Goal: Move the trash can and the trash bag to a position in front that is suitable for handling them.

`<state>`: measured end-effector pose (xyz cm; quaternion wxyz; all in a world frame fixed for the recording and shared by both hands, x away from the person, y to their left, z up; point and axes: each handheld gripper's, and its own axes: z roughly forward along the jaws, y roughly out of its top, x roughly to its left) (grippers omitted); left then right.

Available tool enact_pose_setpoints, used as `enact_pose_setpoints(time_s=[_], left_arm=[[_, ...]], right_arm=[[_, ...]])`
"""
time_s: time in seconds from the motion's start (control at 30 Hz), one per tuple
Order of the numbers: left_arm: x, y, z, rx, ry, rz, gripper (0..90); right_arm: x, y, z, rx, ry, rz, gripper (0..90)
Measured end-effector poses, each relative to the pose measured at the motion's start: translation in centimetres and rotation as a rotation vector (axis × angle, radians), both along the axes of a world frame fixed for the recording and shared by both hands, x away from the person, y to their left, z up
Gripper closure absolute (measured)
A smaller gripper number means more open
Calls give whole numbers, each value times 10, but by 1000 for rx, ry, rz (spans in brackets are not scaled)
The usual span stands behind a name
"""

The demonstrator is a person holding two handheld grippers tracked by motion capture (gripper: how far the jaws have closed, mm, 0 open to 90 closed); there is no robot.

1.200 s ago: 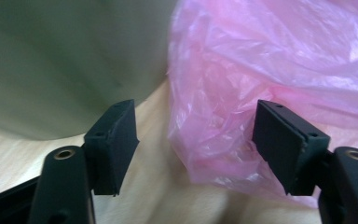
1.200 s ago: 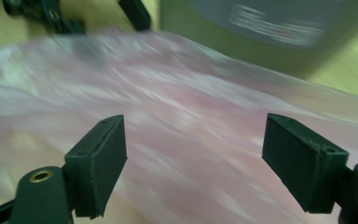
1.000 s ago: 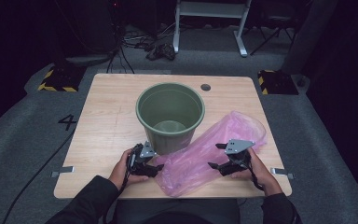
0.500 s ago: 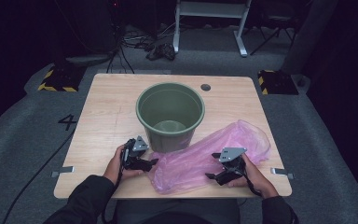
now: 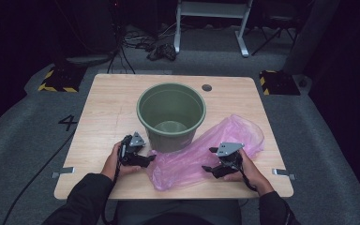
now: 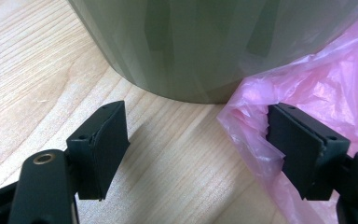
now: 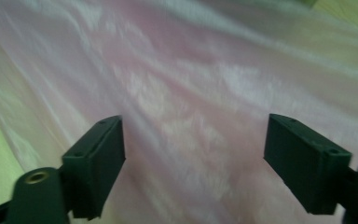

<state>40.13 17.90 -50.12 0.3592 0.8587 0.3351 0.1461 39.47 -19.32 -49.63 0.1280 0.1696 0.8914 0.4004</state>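
Note:
A green plastic bucket [image 5: 171, 115] stands upright in the middle of the wooden table [image 5: 108, 103]. A crumpled pink plastic bag [image 5: 192, 161] lies to its front right, against the bucket's base. My left gripper [image 5: 150, 159] lies low beside the bag's left end, open, and its jaws have just been opening. In the left gripper view, bare wood lies between the jaws of the left gripper [image 6: 198, 149]; the bag [image 6: 326, 93] brushes the right jaw and the bucket [image 6: 191, 42] rises just ahead. My right gripper [image 5: 208, 168] rests on the bag, open. In the right gripper view, the right gripper [image 7: 196, 163] has the pink film [image 7: 191, 93] spread under it.
A small round cable hole [image 5: 206, 87] sits near the table's far edge. Both hands are close to the table's front edge [image 5: 178, 194]. Beyond the table are floor cables [image 5: 161, 49], a white desk frame [image 5: 211, 18] and yellow-black striped blocks [image 5: 56, 79].
My left gripper has slid a little to the left, off the bag's end, with its jaws wider. The bag has settled flatter on the table. The right gripper has barely shifted.

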Motion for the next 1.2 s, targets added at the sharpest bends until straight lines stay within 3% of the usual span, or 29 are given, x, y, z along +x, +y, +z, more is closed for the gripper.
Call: enact_pose_setpoints(time_s=[0.07, 0.17, 0.27, 0.3, 0.37, 0.47, 0.53, 0.63, 0.7, 0.73, 0.83, 0.9, 0.97, 1.03, 1.2], left_arm=[[1, 0, 0, 0, -4, 3, 226], [2, 0, 0, 2, -4, 0, 224], [4, 0, 0, 4, 5, -6, 213], [7, 1, -1, -5, 16, -5, 196], [8, 1, -1, 1, 10, -3, 189], [8, 1, -1, 3, 10, 4, 172], [6, 1, 0, 12, 3, 5, 171], [2, 1, 3, 17, -20, 7, 167], [0, 3, 7, -3, -33, 3, 167], [-2, 5, 10, -16, -45, 1, 167], [-11, 14, 22, -39, -85, 16, 181], [-20, 30, 31, -59, -122, 35, 186], [-23, 35, 31, -61, -128, 44, 183], [-25, 44, 31, -67, -116, 58, 171], [-27, 56, 21, -62, -33, 62, 167]], right_arm=[[2, 3, 7, 31, 17, -6, 178], [8, 6, 5, 33, 6, -15, 167], [12, 9, 0, -4, 27, -5, 170], [13, 10, -4, -24, 60, 8, 182], [13, 8, -4, -24, 98, 17, 184], [12, 5, -5, -18, 101, 23, 195], [10, 2, -5, -11, 99, 16, 234], [4, -4, -2, 1, 95, 15, 478], [3, -5, -2, 4, 94, 9, 522], [1, -7, -2, 13, 94, 4, 628], [-1, -8, -1, 8, 97, -10, 706], [-1, -10, -1, 15, 90, -33, 798], [-1, -12, -2, 14, 82, -46, 848], [0, -13, -2, 10, 67, -59, 877], [2, -18, -3, 26, 57, -88, 898]])
